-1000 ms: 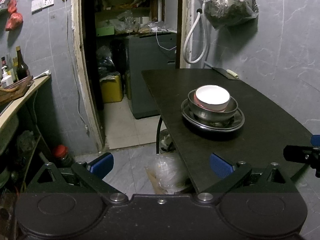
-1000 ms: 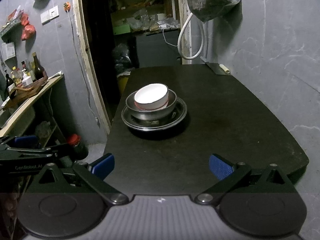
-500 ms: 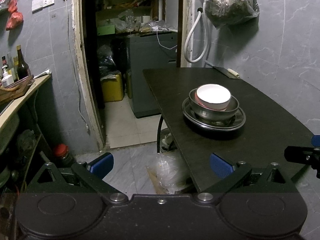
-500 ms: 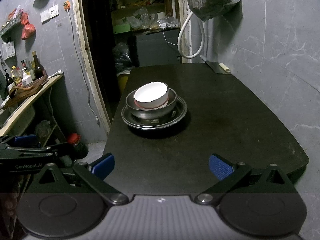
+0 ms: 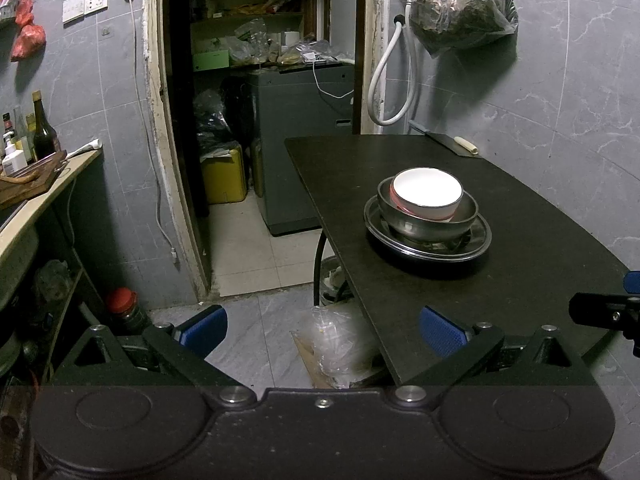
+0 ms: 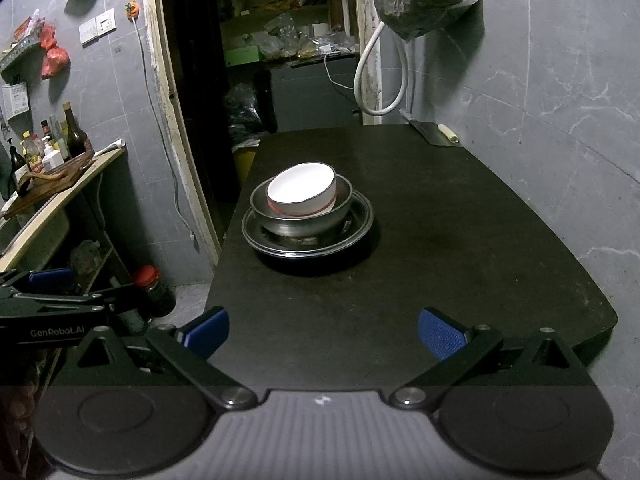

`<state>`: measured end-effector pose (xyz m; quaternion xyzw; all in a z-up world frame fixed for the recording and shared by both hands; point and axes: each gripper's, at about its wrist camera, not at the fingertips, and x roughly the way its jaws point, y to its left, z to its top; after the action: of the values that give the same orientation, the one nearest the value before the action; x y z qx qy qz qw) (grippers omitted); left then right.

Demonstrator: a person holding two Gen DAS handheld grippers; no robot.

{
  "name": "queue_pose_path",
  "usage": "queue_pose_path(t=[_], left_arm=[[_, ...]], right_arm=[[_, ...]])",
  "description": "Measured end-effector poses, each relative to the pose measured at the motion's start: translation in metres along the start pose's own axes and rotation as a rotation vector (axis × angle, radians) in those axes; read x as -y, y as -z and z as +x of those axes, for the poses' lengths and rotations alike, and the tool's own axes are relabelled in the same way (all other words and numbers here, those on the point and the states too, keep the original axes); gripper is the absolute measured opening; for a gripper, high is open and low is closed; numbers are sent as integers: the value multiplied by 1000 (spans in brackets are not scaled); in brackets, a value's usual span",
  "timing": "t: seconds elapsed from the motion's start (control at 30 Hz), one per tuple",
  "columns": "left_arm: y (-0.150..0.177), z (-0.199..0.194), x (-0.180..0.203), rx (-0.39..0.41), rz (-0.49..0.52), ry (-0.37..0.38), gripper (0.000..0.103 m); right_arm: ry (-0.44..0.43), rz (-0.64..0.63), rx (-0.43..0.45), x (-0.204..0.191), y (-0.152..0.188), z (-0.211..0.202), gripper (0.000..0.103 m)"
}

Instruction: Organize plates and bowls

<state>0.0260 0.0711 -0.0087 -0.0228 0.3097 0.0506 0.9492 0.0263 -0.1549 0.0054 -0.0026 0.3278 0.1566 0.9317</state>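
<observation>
On the dark counter [image 6: 440, 240] sat the stack: a white bowl [image 6: 302, 192] inside a metal bowl [image 6: 308, 216] on a metal plate [image 6: 360, 220]. You held the left tool [image 5: 322, 330] and right tool [image 6: 324, 330] spread wide and empty, well short of it.

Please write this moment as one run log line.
left claw: open, empty | right claw: open, empty | white bowl in metal bowl on plate

Walls [image 5: 560, 92] clad in grey marbled tile; dim lighting; a dark table [image 6: 460, 240] set against the right wall; open doorway [image 5: 256, 80] onto a cluttered storeroom; pale counter [image 5: 44, 188] at left carrying bottles [image 5: 42, 132]; grey tiled floor [image 5: 260, 336].
</observation>
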Motion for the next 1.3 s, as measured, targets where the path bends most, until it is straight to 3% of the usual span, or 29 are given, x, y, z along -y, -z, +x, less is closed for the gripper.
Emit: queue_pose_path(t=[1.3], left_arm=[[1, 2, 2, -9, 5, 1, 102]], right_arm=[[5, -2, -5, -2, 3, 2, 103]])
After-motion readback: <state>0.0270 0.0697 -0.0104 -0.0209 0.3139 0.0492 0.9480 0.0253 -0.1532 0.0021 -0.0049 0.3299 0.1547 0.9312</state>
